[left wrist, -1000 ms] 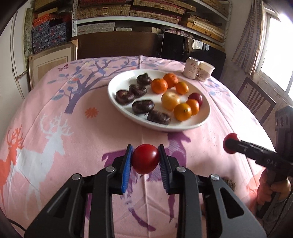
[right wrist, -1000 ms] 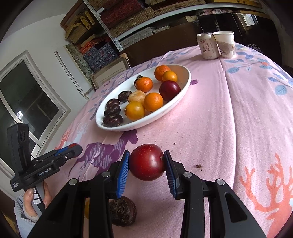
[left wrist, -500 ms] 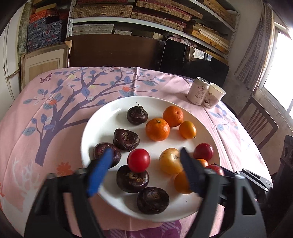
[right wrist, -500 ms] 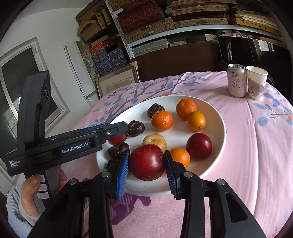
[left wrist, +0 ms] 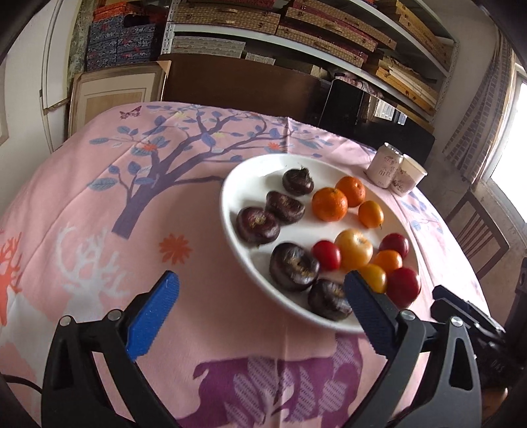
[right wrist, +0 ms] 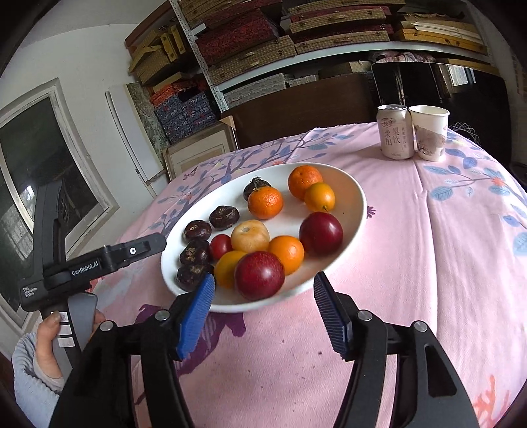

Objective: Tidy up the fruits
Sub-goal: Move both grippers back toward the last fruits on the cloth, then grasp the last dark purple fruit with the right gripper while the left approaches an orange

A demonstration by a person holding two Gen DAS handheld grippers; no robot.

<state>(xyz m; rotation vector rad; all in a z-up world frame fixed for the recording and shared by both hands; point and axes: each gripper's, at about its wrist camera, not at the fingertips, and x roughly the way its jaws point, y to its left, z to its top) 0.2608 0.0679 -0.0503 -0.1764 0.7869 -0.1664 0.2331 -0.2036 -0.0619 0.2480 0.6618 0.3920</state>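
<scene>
A white plate on the pink tablecloth holds several dark water chestnuts, oranges, a yellow tomato, a small red tomato and two red plums. My left gripper is open and empty, at the plate's near left edge. My right gripper is open and empty, just before the plate's near rim, with the nearer plum lying in front of it. The left gripper's body shows in the right wrist view.
A drink can and a paper cup stand at the table's far right. A wooden chair is off the right edge. Shelves with boxes line the back wall.
Both grippers opened and drew back from the plate. The left one let go of the small red tomato, the right one let go of the red plum; both fruits now lie on the plate.
</scene>
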